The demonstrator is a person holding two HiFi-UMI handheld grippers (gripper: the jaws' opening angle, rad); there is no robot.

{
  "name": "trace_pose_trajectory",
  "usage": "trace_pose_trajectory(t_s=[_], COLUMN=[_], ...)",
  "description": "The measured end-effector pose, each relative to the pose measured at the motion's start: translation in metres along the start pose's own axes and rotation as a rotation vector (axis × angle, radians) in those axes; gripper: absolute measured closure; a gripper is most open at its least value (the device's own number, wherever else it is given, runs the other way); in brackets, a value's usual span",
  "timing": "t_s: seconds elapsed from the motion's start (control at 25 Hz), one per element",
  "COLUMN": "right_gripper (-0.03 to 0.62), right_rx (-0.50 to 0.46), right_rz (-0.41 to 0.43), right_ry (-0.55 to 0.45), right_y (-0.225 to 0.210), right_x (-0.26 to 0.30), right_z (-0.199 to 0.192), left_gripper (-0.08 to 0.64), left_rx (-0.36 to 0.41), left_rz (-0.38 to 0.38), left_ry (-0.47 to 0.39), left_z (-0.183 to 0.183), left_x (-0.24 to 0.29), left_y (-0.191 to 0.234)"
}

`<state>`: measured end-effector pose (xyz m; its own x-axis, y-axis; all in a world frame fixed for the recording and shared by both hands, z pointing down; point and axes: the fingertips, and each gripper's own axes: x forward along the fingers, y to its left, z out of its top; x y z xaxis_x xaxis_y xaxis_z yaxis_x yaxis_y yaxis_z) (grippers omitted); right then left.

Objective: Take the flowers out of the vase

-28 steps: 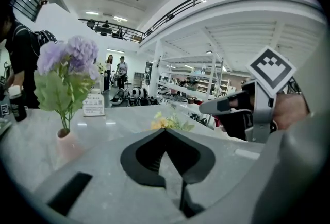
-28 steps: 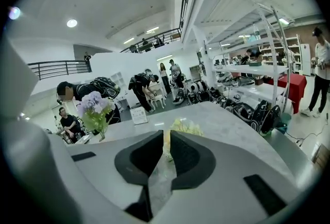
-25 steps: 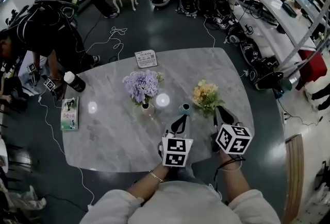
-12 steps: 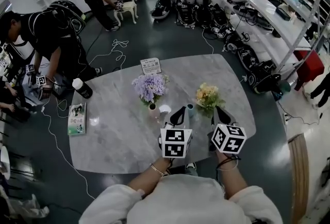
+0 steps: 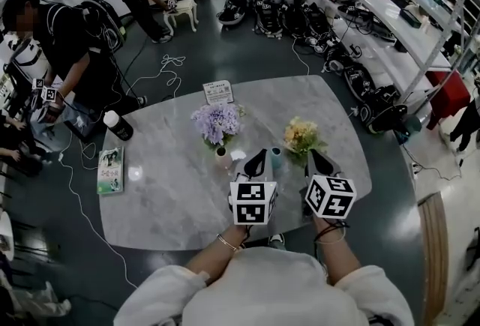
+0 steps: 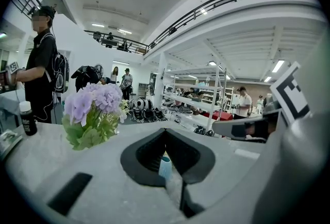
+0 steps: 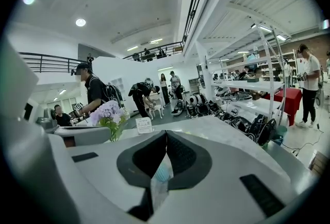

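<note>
So, starting closest in: both claws sit low over the near edge of the marble table point(image 5: 161, 201), side by side, pointing away from the person. The left gripper point(image 5: 259, 161) has its jaws pressed together with nothing in them, and the right gripper point(image 5: 313, 160) is the same, tips meeting and empty. Neither touches anything yet.

Just past the left gripper's tips, a touch to its right, stands a small teal vase point(image 5: 275, 158); both gripper views catch it through the window in the closed jaws. The yellow flowers point(image 5: 301, 136) sit right beside that vase, just ahead of the right gripper, so that's the nearer hand for them. I can't make out their stems, so I can't tell if they're seated in the teal vase or how they lean.

A bit further out and off to the left are the purple flowers point(image 5: 215, 122), standing upright in a little pale vase point(image 5: 222, 159): blooms up, stems running straight down. The left gripper is nearer those. My guess is the jaws need to open first, then close on the stems below the blooms and pull straight up.
</note>
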<state>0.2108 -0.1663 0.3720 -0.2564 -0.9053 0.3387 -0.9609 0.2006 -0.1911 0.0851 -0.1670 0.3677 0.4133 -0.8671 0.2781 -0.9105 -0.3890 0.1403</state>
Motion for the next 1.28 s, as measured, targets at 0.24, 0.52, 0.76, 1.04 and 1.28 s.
trace_pose_trajectory(t_s=[0.24,0.52,0.76,1.04,1.28], right_gripper=[0.586,0.586,0.586,0.586,0.586], right_rx=[-0.011,-0.008,-0.009,-0.002,-0.002], right_rz=[0.016,0.022,0.025,0.028,0.065], right_ry=[0.007,0.012,0.020,0.023,0.035], right_y=[0.004,0.006,0.004,0.005,0.024], right_x=[0.004,0.007,0.004,0.001,0.004], right_z=[0.001,0.000,-0.001,-0.004,-0.007], left_gripper=[0.551,0.552,0.552,0.552,0.552], left_rx=[0.010,0.010,-0.009,-0.023,-0.038], left_rz=[-0.012,-0.030,-0.015,0.009,0.032], left_ry=[0.015,0.013,0.011,0.012,0.028], left_z=[-0.002,-0.003,-0.004,-0.012,-0.024], left_x=[0.003,0.004,0.004,-0.003,-0.018], left_y=[-0.001,-0.004,-0.006,-0.002,0.011])
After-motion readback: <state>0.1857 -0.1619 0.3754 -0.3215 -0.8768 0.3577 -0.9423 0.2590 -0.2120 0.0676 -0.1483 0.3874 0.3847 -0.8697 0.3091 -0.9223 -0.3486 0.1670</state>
